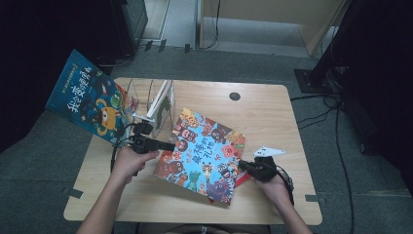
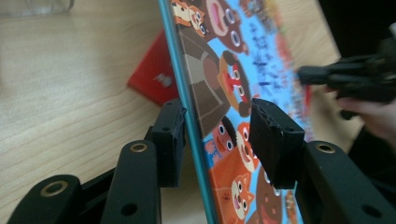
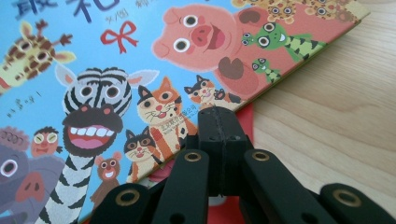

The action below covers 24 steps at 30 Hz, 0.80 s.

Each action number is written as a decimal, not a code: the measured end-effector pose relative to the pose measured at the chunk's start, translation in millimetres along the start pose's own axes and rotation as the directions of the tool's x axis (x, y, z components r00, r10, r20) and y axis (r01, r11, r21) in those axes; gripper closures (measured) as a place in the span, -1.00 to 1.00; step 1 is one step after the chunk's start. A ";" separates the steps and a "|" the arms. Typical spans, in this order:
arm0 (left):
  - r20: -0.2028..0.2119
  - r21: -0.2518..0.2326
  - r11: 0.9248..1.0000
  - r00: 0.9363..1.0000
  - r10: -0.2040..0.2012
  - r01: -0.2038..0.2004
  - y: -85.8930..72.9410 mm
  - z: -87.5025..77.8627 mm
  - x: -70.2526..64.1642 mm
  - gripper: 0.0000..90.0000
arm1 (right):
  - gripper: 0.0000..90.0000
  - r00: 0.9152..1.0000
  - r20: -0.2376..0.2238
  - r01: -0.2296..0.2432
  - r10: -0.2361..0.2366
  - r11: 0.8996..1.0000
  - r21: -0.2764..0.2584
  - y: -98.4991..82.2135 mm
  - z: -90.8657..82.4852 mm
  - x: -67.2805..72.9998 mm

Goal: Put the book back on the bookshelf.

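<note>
Animal picture book (image 1: 207,153) lies mid-table, its left edge tipped up off the wooden table (image 1: 272,117) while the right side rests on a red book (image 1: 242,179) underneath. Left gripper (image 1: 168,146) straddles the raised left edge; in the left gripper view one pad (image 2: 170,140) sits against the book's underside and the other stands just off the cover, so the jaws are partly apart and not yet clamped. Probably a lift at the edge to get a grip. Right gripper (image 1: 242,165) has its jaws pinched together, nothing between them, tips resting at the book's right edge, likely steadying it against sliding. Cover carries large Chinese characters, too blurred to read surely. A second, dark blue book (image 1: 90,97) leans at the wire rack (image 1: 146,105), yellow Chinese title.
</note>
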<state>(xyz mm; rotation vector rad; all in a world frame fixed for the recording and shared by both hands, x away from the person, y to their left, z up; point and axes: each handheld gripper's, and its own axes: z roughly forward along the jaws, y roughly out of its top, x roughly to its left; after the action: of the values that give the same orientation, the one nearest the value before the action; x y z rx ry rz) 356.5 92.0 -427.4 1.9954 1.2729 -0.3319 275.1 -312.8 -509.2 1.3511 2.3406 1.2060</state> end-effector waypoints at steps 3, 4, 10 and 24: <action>0.072 0.041 0.999 0.997 -0.019 0.016 11.0 -13.8 -9.6 0.32 | 1.00 1.000 -0.010 0.004 -0.004 1.000 -0.001 1.9 3.2 1.8; 0.077 0.062 0.998 0.997 -0.013 0.008 13.4 -13.8 -13.7 0.34 | 1.00 1.000 -0.020 0.000 0.000 1.000 -0.001 2.4 4.4 2.3; 0.087 0.138 0.989 0.996 0.035 -0.047 30.9 -7.4 -37.6 0.46 | 1.00 0.997 -0.060 0.055 -0.055 0.998 0.000 7.7 15.4 14.3; 0.070 0.256 0.964 0.996 0.053 -0.070 69.5 -13.9 -57.1 0.68 | 0.71 0.982 -0.093 0.161 -0.162 0.987 -0.023 13.5 27.6 26.3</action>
<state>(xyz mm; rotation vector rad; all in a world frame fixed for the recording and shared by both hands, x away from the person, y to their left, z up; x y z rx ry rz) 387.2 46.5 -354.7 2.2188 1.1744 -0.5495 282.9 -273.2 -511.6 1.0970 2.4450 1.2618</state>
